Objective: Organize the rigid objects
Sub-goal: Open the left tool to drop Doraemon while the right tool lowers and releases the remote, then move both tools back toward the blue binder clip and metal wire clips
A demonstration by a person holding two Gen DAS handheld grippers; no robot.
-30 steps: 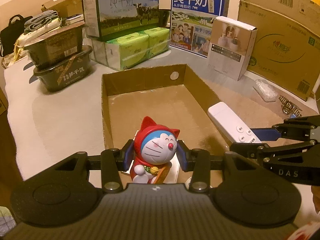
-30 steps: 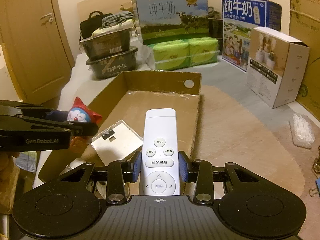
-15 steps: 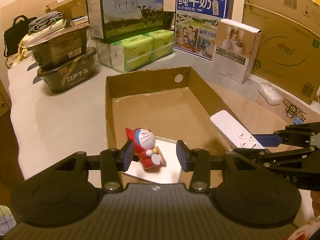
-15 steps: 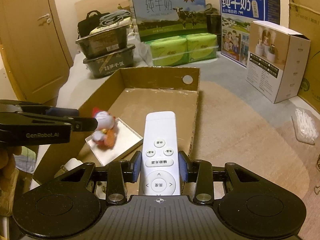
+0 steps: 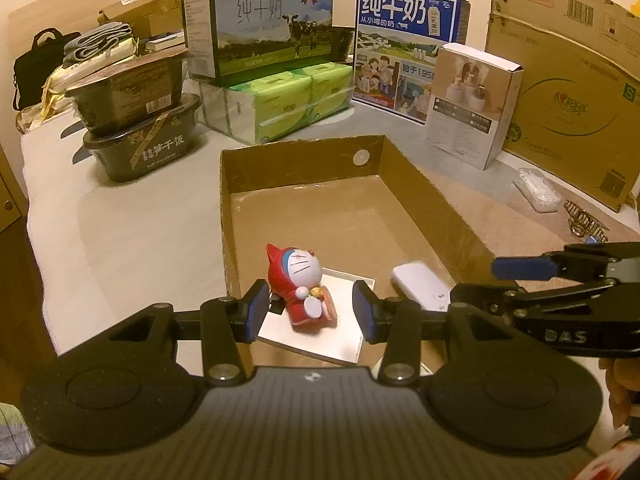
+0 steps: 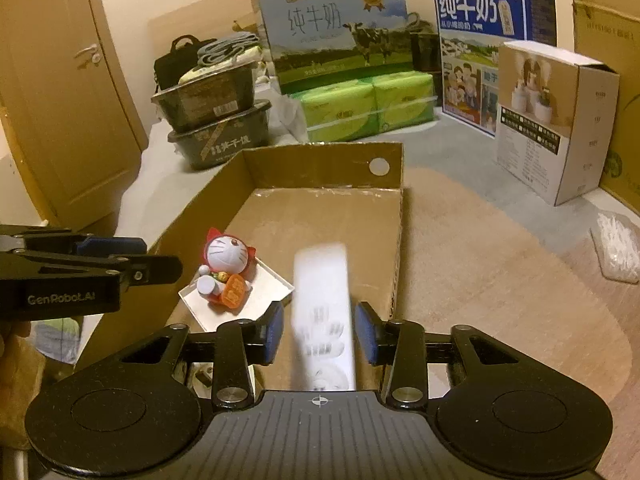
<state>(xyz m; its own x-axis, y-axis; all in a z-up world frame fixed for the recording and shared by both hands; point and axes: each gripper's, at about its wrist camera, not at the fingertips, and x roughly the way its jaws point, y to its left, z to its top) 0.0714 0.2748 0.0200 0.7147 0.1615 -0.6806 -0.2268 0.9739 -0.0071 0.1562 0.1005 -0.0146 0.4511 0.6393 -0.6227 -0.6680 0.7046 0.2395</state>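
Left wrist view: the left gripper [image 5: 311, 312] hangs over the near end of the cardboard box [image 5: 424, 184], its blue pads apart with nothing pressed between them. Below and between them the red and blue cat figurine [image 5: 306, 286] lies on its back on a flat white card [image 5: 340, 340] inside the box. Just to its right a white remote [image 5: 420, 286] shows inside the box by the right wall, partly hidden by the right gripper [image 5: 504, 278] reaching in from the side.

From the right wrist camera, the right gripper [image 6: 319, 332] has just been opening; its pads stand clear of the remote [image 6: 324, 312], which is smeared with motion blur between them, over the box floor [image 6: 320, 220]. The figurine [image 6: 224, 270] rests on the card [image 6: 272, 292] to the left, with the left gripper [image 6: 160, 262] beside it. Behind the box stand milk cartons [image 6: 332, 36], green tissue packs [image 6: 368, 108] and stacked dark trays [image 6: 216, 120].
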